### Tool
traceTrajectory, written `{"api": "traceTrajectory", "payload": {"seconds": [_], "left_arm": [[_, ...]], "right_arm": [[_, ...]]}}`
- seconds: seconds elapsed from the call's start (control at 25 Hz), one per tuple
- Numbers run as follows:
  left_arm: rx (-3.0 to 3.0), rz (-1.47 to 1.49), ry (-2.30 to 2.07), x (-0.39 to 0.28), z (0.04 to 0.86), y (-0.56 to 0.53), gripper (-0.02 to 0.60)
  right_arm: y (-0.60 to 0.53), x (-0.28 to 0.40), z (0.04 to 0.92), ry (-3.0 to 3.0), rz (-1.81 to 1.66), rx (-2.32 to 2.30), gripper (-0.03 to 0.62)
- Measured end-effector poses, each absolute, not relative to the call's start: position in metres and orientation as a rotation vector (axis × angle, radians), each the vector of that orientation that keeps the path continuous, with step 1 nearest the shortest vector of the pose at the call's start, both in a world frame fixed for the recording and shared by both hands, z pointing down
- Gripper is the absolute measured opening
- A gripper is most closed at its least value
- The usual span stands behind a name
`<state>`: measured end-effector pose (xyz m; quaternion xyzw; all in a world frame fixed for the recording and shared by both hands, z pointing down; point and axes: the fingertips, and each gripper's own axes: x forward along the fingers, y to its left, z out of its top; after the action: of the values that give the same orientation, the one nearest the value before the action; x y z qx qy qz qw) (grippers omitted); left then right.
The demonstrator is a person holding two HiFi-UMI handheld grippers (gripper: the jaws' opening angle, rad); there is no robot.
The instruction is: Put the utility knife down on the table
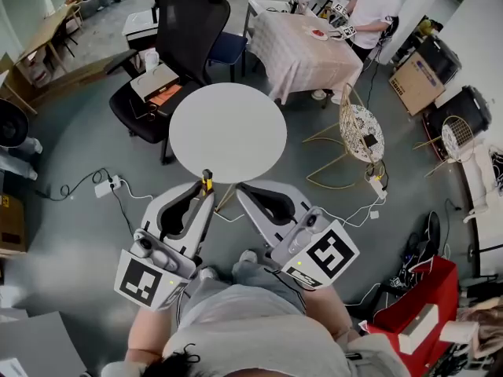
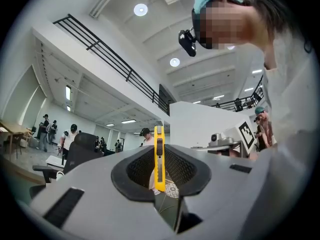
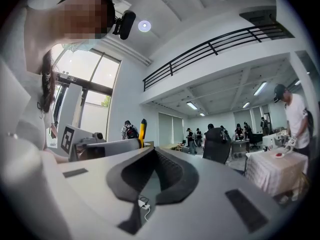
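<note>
A yellow utility knife (image 1: pixel 207 181) with a black slider stands upright, pinched between the tips of my left gripper (image 1: pixel 206 193). It hangs just short of the near edge of the round white table (image 1: pixel 228 132). In the left gripper view the knife (image 2: pixel 159 156) runs vertically between the shut dark pads. My right gripper (image 1: pixel 240 188) is close beside the left one, shut with nothing in it. From the right gripper view its own tips (image 3: pixel 150 149) meet on empty air, while the knife (image 3: pixel 143 129) pokes up above the left gripper (image 3: pixel 107 146).
A black office chair (image 1: pixel 177 38) stands behind the round table, and a cloth-covered table (image 1: pixel 302 45) with a person (image 1: pixel 369 6) at it is at the back right. A wire chair (image 1: pixel 361 132), floor cables with a power strip (image 1: pixel 106 185) and a red bag (image 1: pixel 416 312) surround me.
</note>
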<state>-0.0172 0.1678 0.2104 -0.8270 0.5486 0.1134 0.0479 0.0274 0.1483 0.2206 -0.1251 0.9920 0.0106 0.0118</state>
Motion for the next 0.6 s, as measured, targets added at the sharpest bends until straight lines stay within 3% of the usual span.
{"api": "traceTrajectory", "payload": {"seconds": [0.6], "left_arm": [[-2.487, 0.288, 1.746, 0.011, 0.218, 0.130, 0.066]], "right_arm": [[0.109, 0.058, 0.223, 3.081, -0.017, -0.313, 0.008]]}}
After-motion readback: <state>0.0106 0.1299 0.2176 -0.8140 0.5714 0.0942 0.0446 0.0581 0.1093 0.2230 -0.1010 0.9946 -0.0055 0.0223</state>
